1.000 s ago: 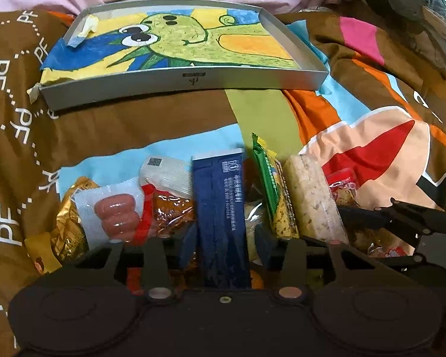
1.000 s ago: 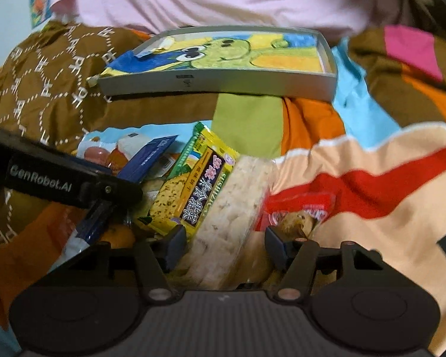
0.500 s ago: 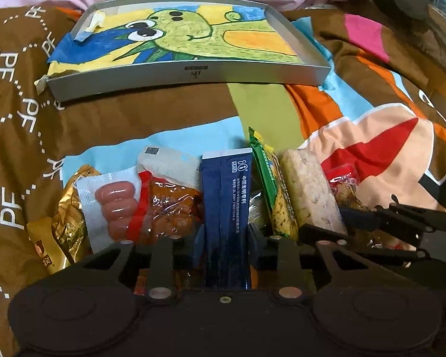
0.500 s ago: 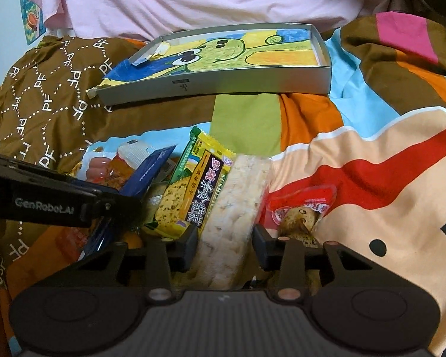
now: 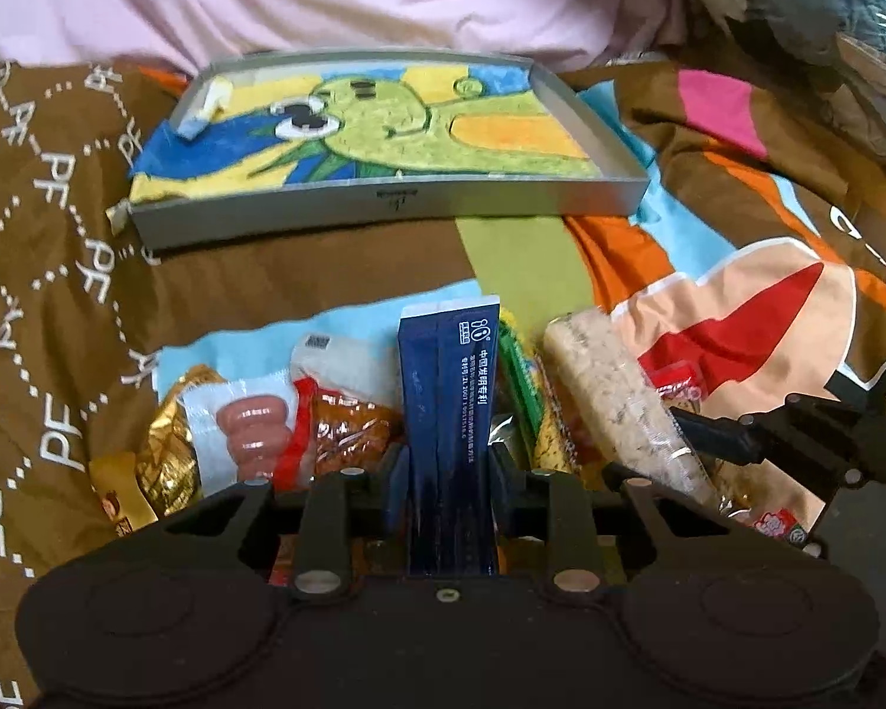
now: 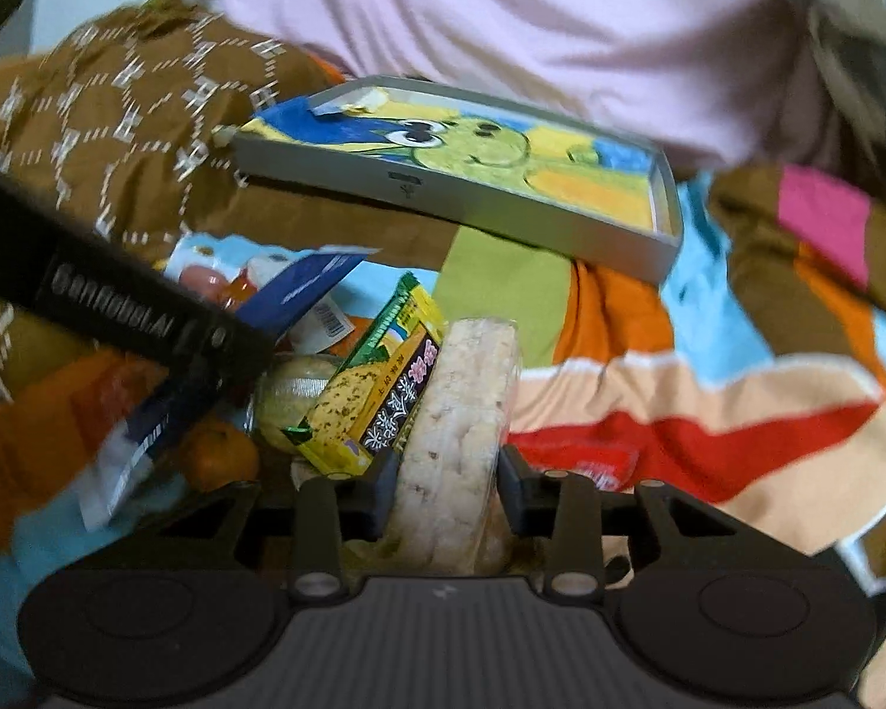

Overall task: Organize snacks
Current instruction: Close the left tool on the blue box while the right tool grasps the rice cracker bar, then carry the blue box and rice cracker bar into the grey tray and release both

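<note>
The fingers (image 5: 394, 481) of the left gripper (image 5: 448, 487) have been shut on the blue packet (image 5: 446, 413), the right gripper's (image 6: 446, 487) on the rice cracker pack (image 6: 458, 413), both now lifted from the snack pile on the bed (image 5: 301, 289) toward the tray (image 5: 384, 201) near its far edge.

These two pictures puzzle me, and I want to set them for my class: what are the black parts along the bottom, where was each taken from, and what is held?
Each picture comes from a camera mounted on a handheld tool with two fingers; a person holds one tool in each hand. The left gripper is shut on a dark blue packet. The right gripper is shut on a pale rice cracker pack. Other snacks lie on a colourful blanket: a sausage pack and a green-yellow snack bag. Behind lies a grey tray, lined with a cartoon drawing, with no snacks inside.
</note>
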### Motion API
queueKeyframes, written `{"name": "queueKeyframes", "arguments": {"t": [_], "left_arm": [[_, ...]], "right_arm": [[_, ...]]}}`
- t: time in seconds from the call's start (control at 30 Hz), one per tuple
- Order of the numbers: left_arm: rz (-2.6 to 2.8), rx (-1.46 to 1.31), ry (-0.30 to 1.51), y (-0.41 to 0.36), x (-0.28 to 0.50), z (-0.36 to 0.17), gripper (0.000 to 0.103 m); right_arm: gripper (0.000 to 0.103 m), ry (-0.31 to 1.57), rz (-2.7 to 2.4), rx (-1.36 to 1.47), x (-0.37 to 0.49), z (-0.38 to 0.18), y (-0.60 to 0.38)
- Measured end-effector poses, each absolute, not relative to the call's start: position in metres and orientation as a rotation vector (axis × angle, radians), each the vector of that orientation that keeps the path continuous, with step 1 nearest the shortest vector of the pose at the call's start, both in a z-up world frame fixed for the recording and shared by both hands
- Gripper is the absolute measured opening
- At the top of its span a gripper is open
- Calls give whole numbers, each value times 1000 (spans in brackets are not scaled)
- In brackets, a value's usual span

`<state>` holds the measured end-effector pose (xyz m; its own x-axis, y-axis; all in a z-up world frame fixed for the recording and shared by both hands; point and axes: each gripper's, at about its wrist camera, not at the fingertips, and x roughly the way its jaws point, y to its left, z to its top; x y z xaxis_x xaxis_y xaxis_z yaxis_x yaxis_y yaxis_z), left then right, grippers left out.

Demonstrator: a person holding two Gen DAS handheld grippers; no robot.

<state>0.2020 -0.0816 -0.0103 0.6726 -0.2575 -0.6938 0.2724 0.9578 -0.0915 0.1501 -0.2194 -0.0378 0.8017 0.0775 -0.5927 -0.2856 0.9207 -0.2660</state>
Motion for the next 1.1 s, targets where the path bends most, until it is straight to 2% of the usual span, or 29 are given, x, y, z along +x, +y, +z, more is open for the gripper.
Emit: {"name": "queueKeyframes", "arguments": {"t": [0.23,0.6,1.1], "left_arm": [[-252,16,694,-88,196,8,30],[-169,-47,585,-101,221,37,30],[-67,-145,413,-121,319,90,31]], "right_arm": [[37,460,146,-657,131,-43,-196],[37,262,21,-819,152,-42,-206],[37,39,-73,-674,242,-17,-221]]}}
